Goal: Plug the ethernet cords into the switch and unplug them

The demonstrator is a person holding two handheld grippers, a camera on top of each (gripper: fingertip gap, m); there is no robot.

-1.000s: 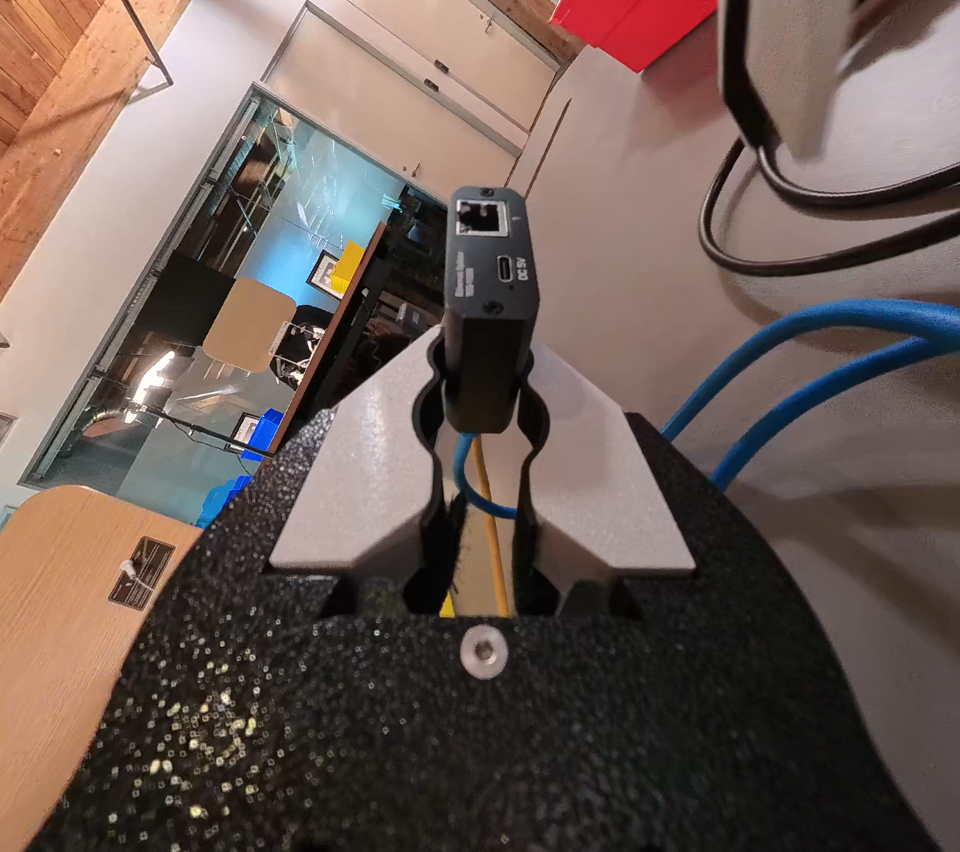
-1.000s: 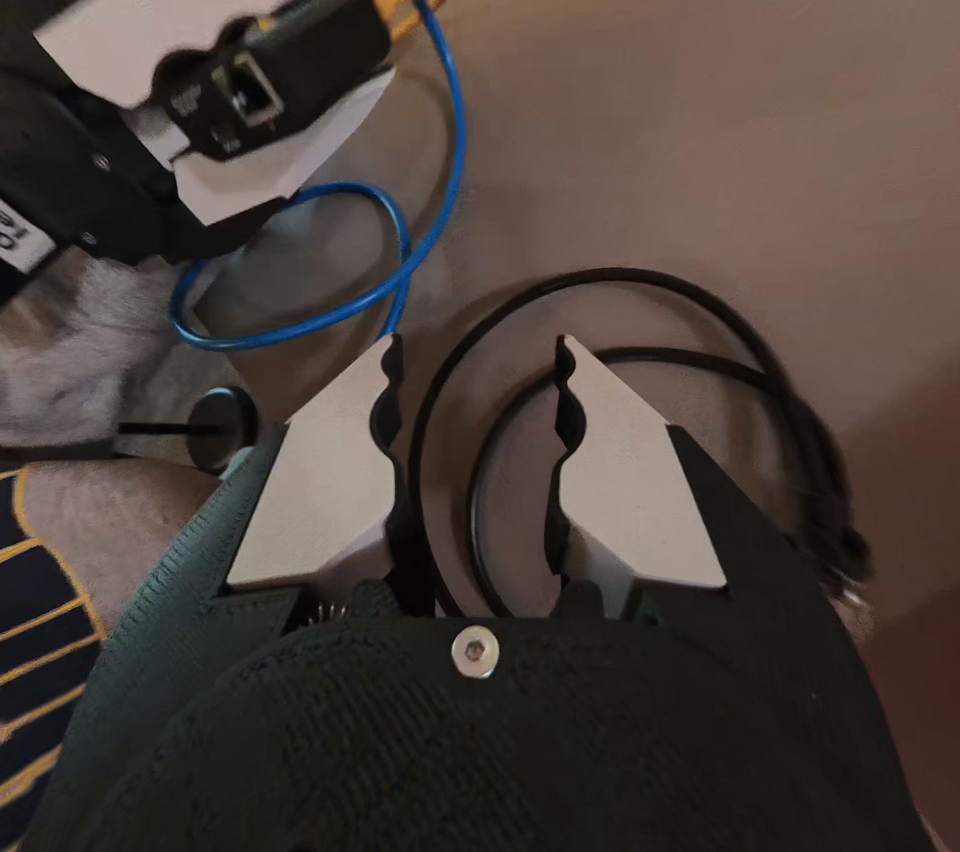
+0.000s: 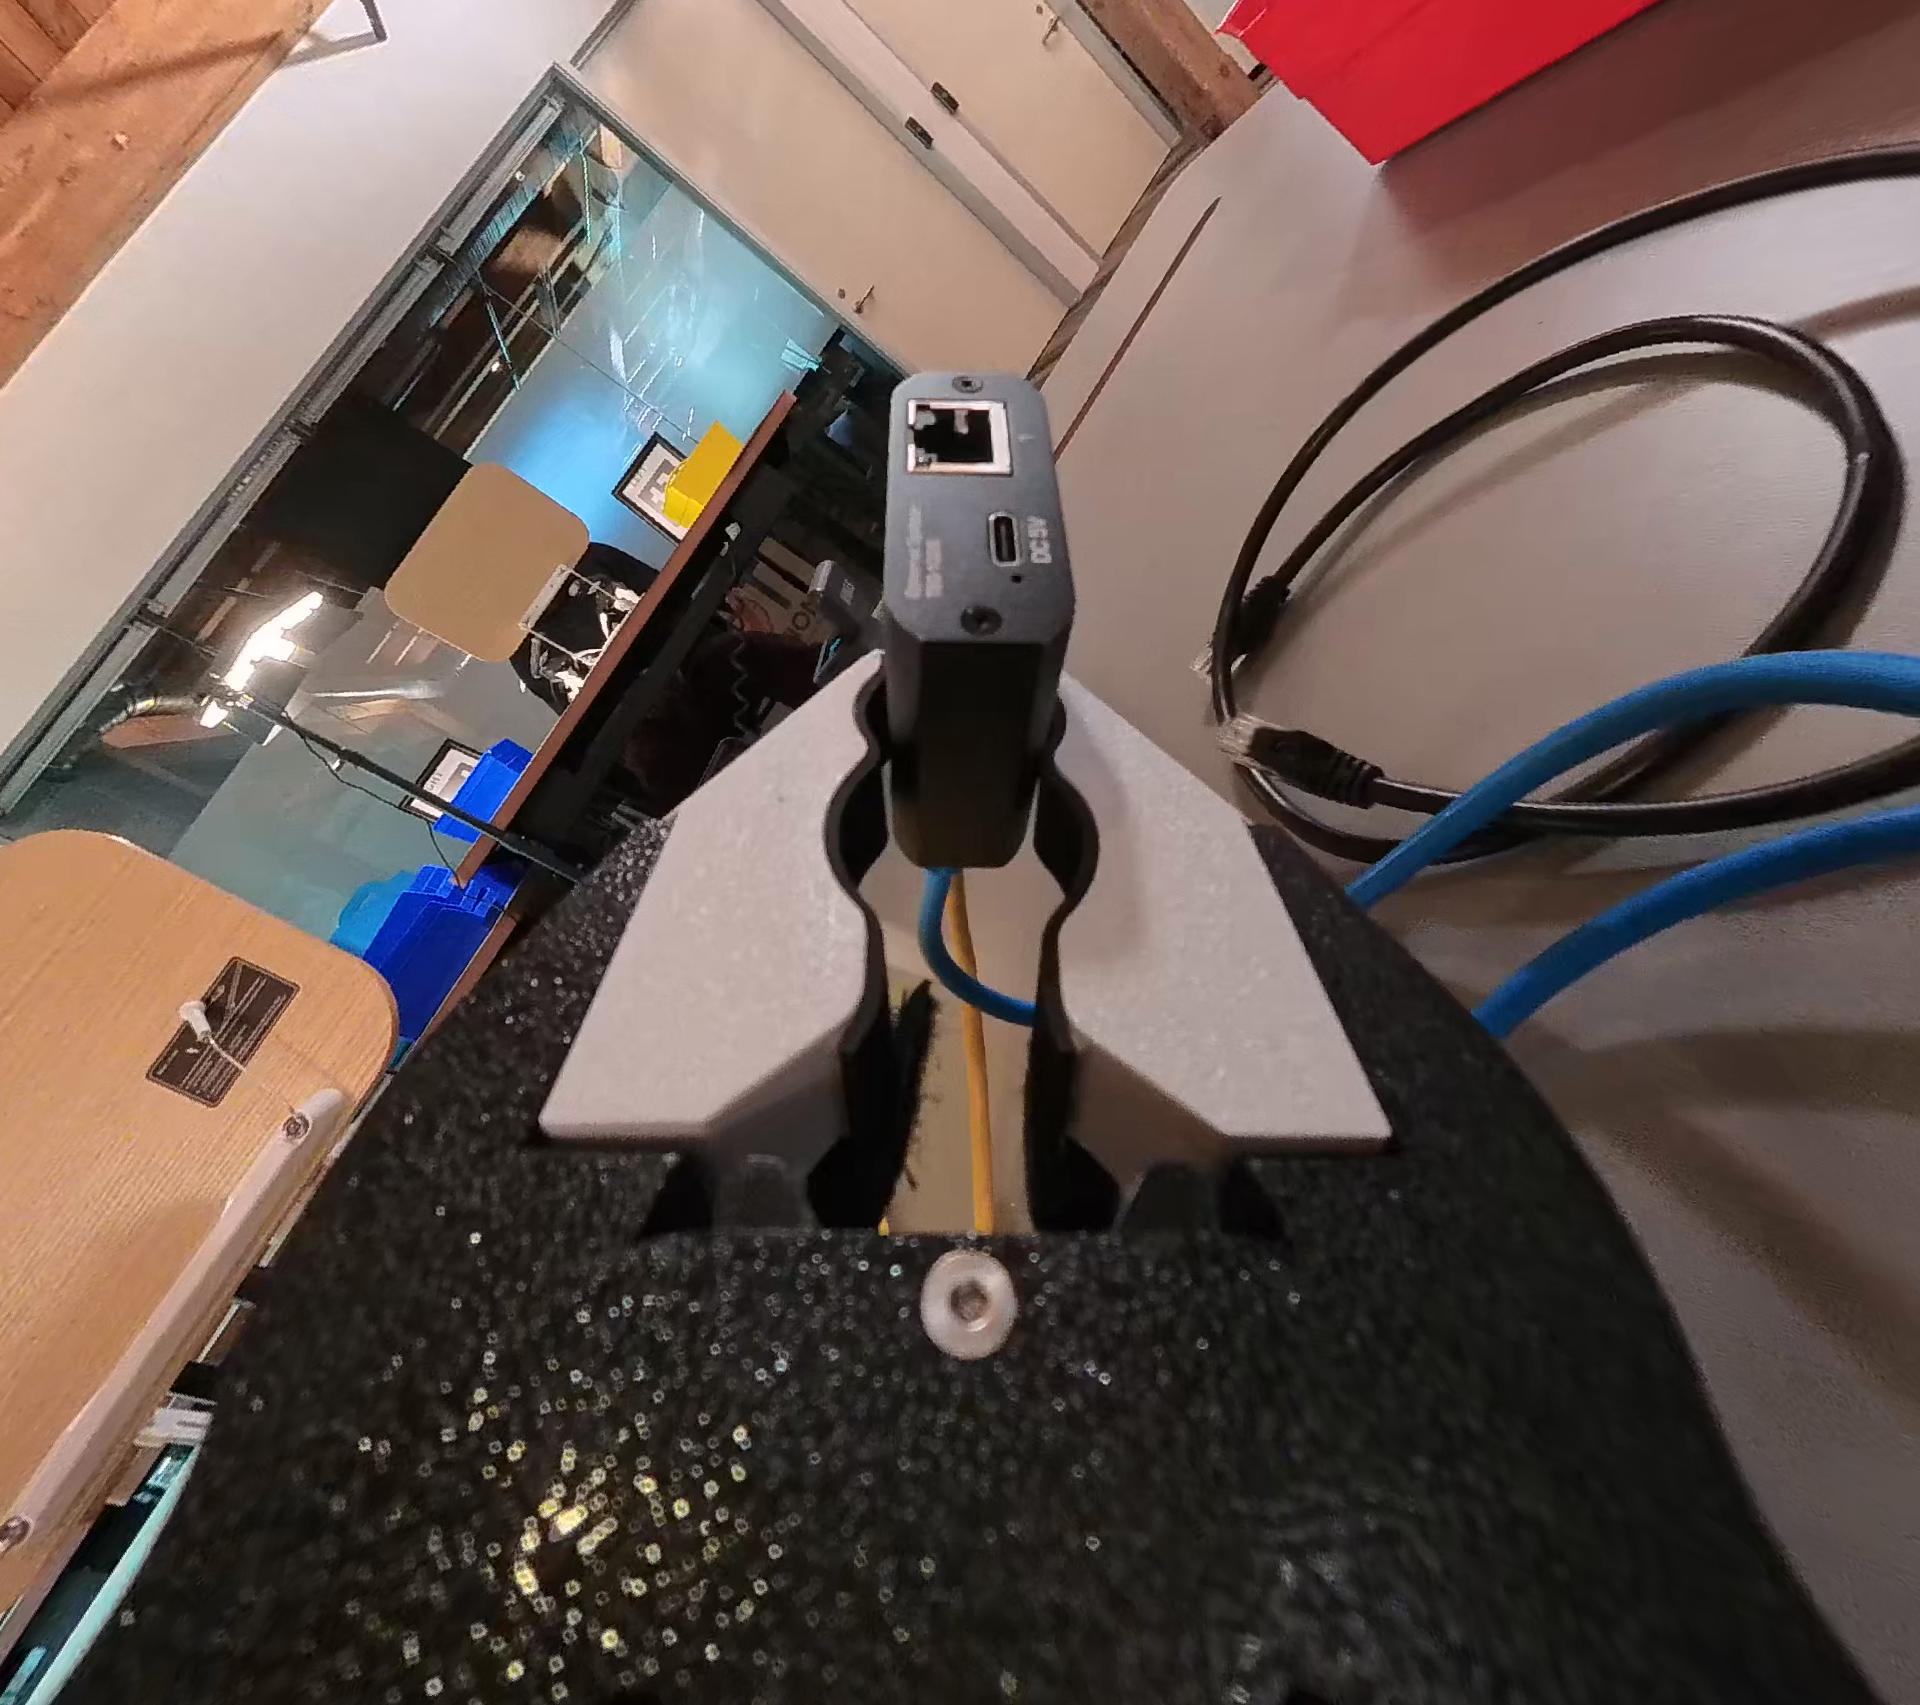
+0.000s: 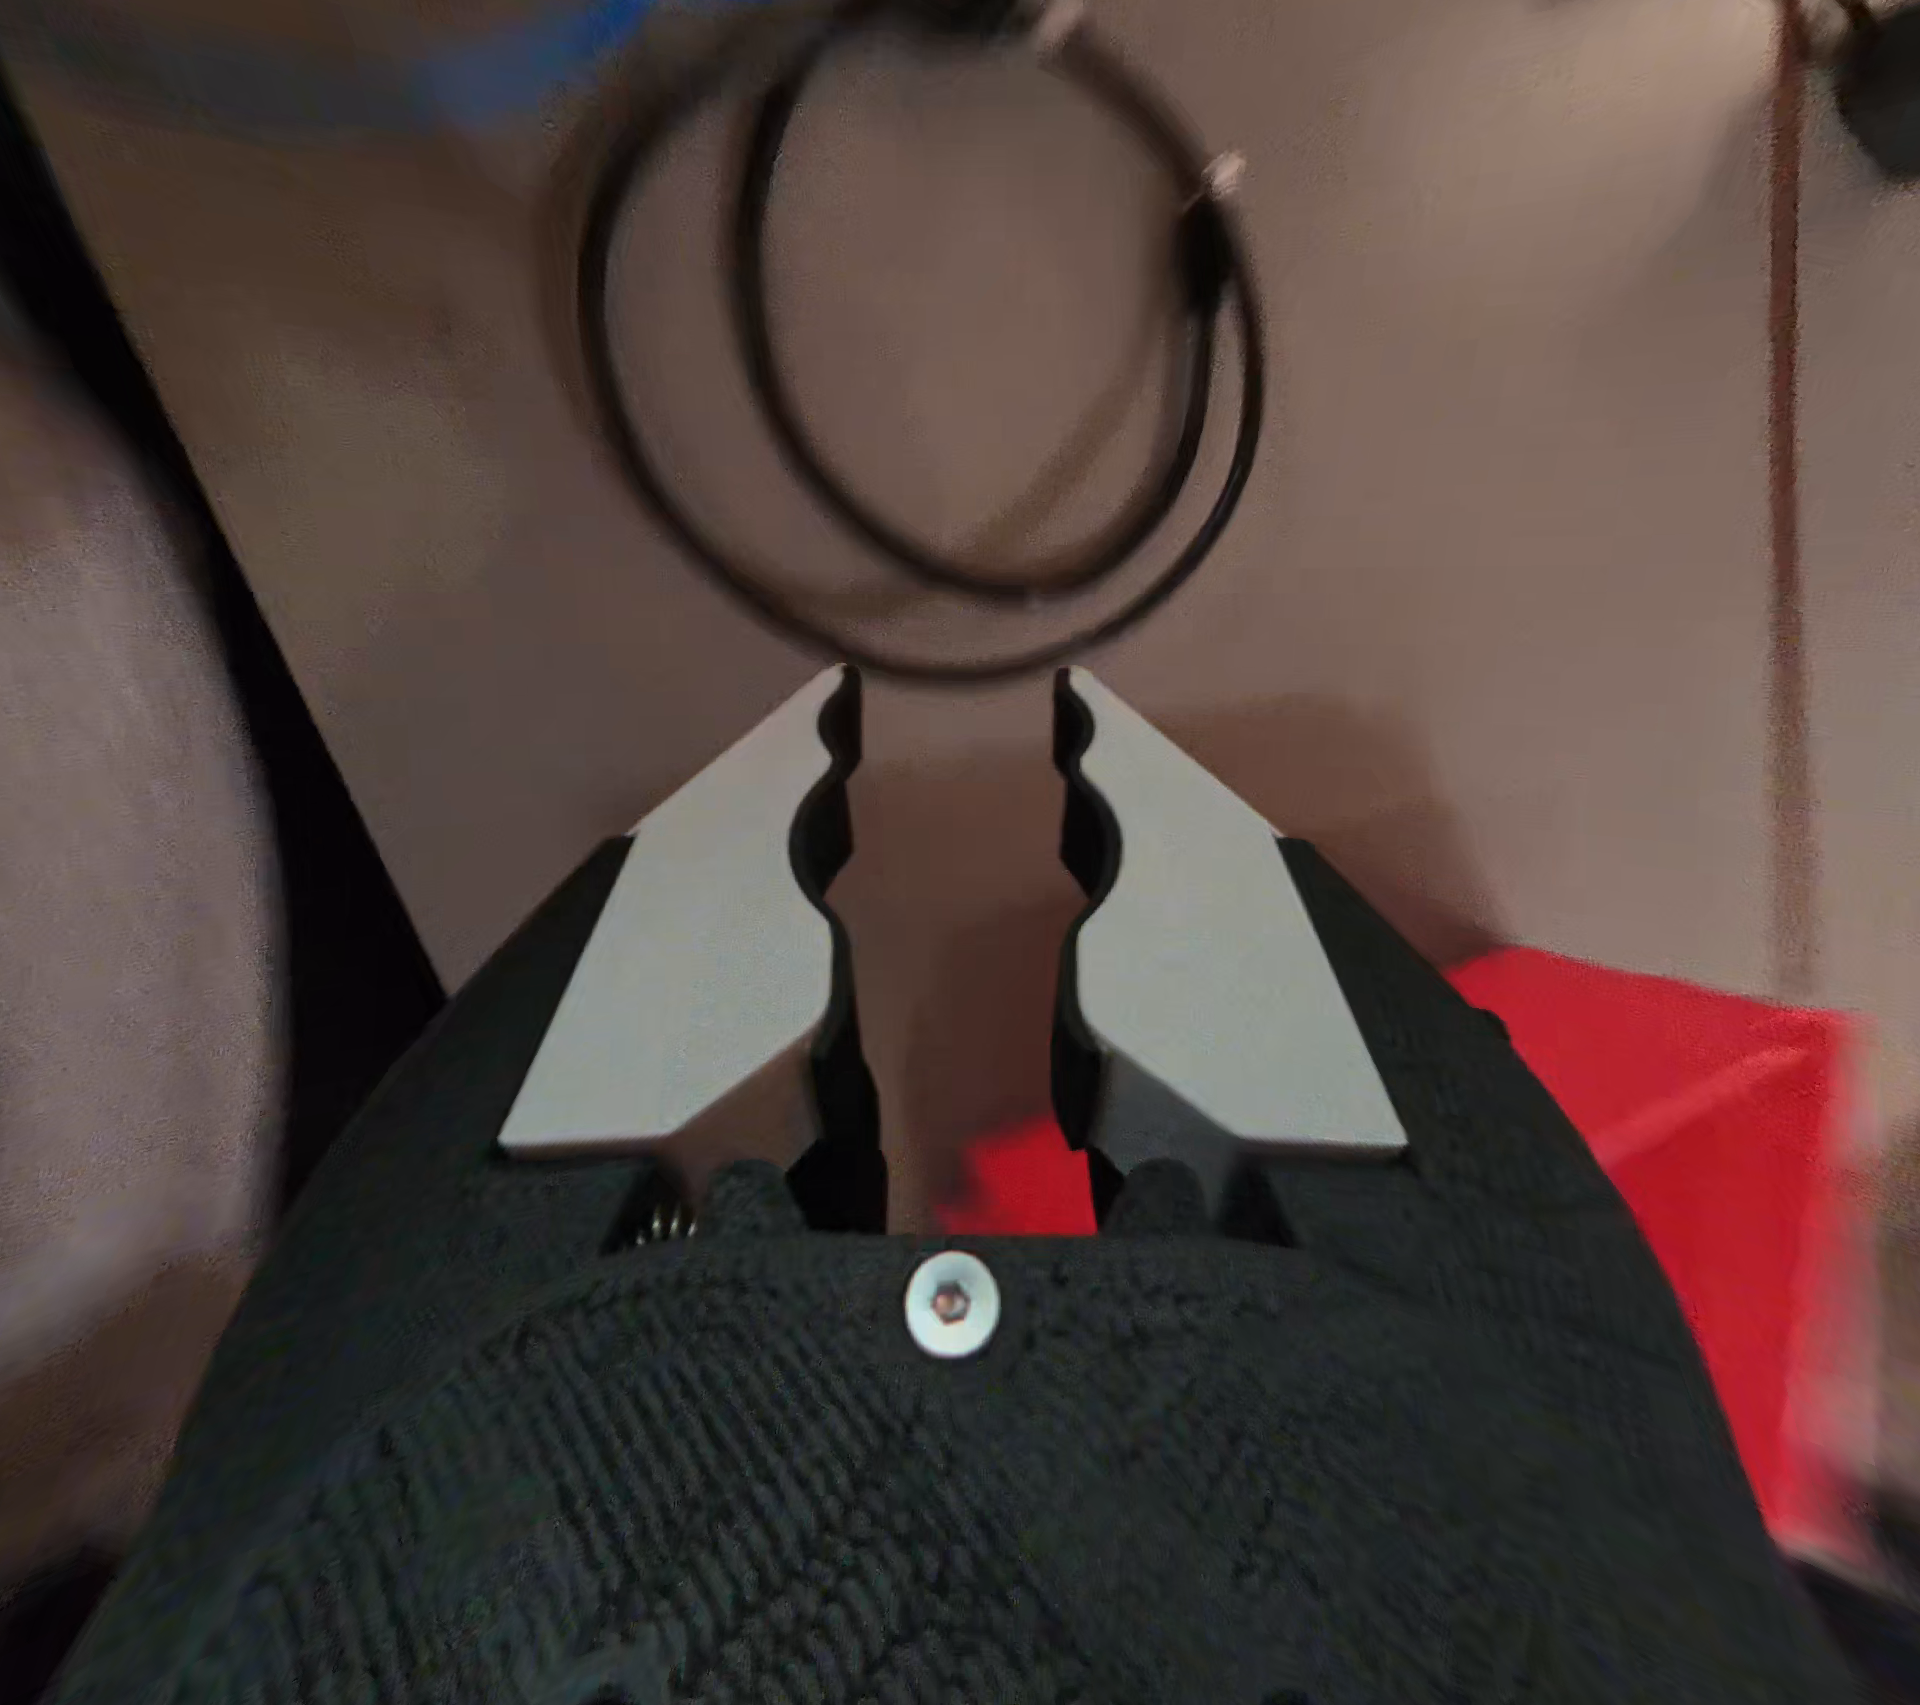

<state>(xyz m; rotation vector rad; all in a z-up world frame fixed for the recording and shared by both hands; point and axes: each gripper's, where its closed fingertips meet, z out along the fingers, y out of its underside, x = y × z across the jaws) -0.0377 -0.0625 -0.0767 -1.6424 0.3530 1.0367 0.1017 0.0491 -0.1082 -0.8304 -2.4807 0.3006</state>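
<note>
Beige tabletop (image 3: 1558, 325): left gripper (image 3: 961, 720) clamps small black metal switch (image 3: 971, 606), port facing out. Right gripper (image 4: 956, 699) empty, part-open over coiled black ethernet cord (image 4: 914, 367). Risk: grabbing loop, not plug, w/ blurred aim.

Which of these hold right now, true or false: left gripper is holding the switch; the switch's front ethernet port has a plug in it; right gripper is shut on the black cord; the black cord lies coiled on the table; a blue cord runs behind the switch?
1. The left gripper is holding the switch. True.
2. The switch's front ethernet port has a plug in it. False: the port is empty.
3. The right gripper is shut on the black cord. False: its jaws stand apart with nothing between them, and the cord lies ahead of the tips.
4. The black cord lies coiled on the table. True.
5. A blue cord runs behind the switch. True, next to a yellow cord.
</note>
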